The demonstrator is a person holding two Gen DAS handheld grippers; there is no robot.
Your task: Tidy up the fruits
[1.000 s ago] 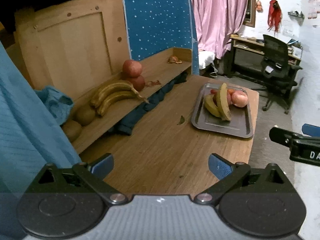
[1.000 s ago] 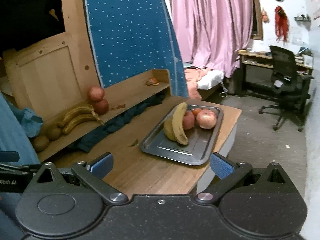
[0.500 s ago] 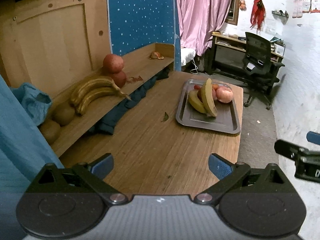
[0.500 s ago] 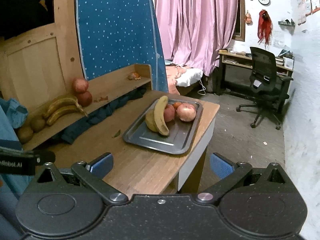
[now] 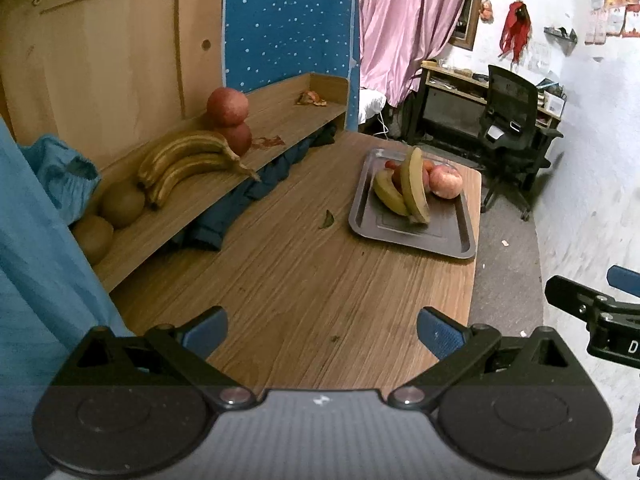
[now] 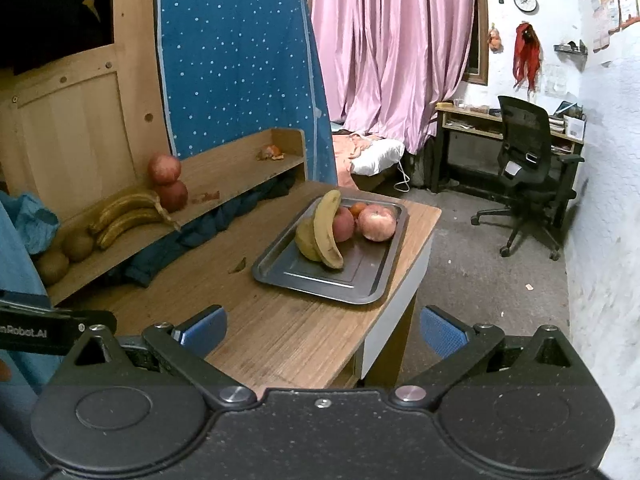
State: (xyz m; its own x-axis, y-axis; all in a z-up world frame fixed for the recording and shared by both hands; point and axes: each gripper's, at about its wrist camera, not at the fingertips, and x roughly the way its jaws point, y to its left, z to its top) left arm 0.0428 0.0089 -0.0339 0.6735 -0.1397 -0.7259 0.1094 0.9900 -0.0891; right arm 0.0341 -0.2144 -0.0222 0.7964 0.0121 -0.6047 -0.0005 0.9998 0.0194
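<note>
A dark metal tray sits at the far right end of the wooden table. It holds two bananas, a pink apple and other red fruit behind them. The wooden shelf on the left carries two stacked red apples, a bunch of brown bananas and two kiwis. My left gripper is open over the near table edge. My right gripper is open too, at the table's near right corner.
Blue cloth hangs at the left edge. Dark clothing is stuffed under the shelf. A small leaf scrap lies on the table. A black office chair and desk stand on the floor beyond the table's right edge.
Both grippers pulled back and turned slightly; the tray and shelf fruit stayed where they were. Both grippers stayed open.
</note>
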